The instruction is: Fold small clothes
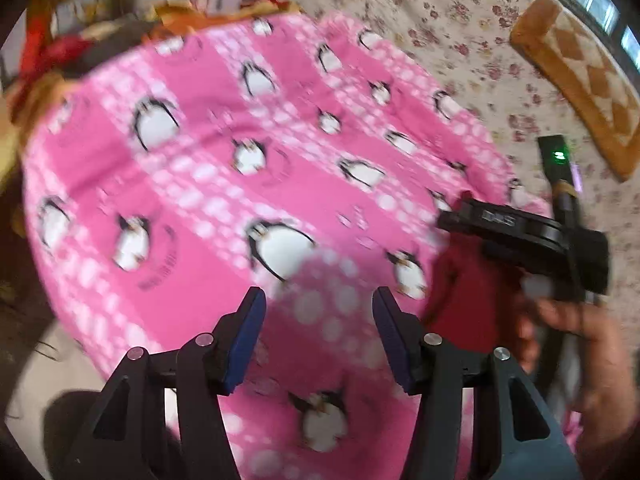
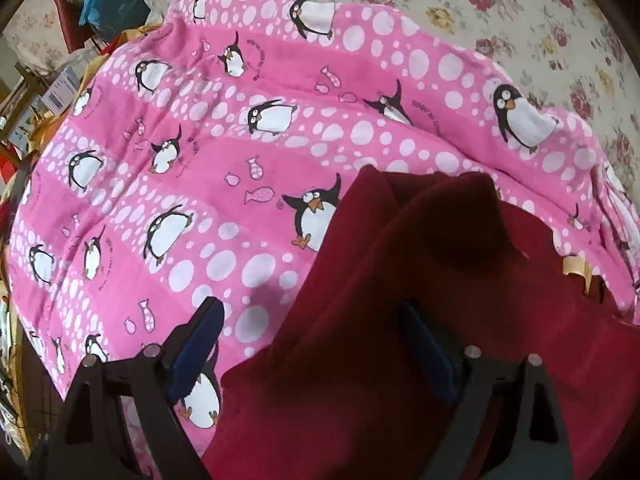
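- Left gripper point(image 1: 319, 336) at the lower centre of its blurred view, blue pads apart, nothing between them, pink penguin blanket point(image 1: 224, 184) beneath.
- Right gripper point(image 2: 312, 344) low in its view, jaws spread wide over the dark red garment point(image 2: 400, 280), not pressing it.
- Dark red garment lies rumpled on the blanket at lower right.
- Floral sheet point(image 2: 520, 20) shows beyond the blanket, along the top and right.
- A hand point(image 1: 580, 344) holds the right gripper at the left view's right edge.
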Demonstrator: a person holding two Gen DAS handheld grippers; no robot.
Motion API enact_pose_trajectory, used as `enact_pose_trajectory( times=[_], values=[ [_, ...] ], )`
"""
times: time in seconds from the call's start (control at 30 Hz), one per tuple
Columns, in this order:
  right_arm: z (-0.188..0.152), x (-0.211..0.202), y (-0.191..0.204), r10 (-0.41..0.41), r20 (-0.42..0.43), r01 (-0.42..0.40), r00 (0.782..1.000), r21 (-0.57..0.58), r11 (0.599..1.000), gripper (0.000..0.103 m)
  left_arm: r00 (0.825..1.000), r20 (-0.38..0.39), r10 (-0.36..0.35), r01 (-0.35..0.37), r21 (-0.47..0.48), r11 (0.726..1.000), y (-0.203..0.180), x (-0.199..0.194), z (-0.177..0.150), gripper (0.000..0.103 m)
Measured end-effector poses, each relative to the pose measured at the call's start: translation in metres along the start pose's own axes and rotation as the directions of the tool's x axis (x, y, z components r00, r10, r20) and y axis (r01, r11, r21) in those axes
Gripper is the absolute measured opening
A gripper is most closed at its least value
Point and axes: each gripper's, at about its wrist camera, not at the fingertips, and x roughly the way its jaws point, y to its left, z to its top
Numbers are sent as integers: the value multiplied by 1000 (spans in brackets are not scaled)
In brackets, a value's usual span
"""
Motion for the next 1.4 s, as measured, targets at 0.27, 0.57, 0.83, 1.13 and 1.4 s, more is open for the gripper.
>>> enact_pose_trajectory(
  times=[0.27, 0.57, 0.83, 1.13, 1.4],
  values=[
    [-3, 2, 5, -9, 4, 9, 1000, -17, 1000, 92, 990, 65, 125, -123, -33, 992, 6, 9, -1, 35],
    [-4, -14, -1, 21, 6, -21, 1000, -4, 1000, 92, 989, 84, 120, -132, 158, 979, -34, 11, -20, 35],
    [2, -21, -3, -11, -62, 5, 998, -96, 995, 92, 1000, -24, 10, -2, 333, 943, -73, 16, -59, 35],
    [4, -11, 8, -52, -128, 28, 990, -182, 983, 92, 999, -29, 18, -2, 472, 882, -105, 17, -92, 35],
    [1, -8, 11, -57, -133, 30, 989, -197, 980, 92, 999, -34, 9, 8, 471, 882, -102, 16, -90, 35]
  ],
)
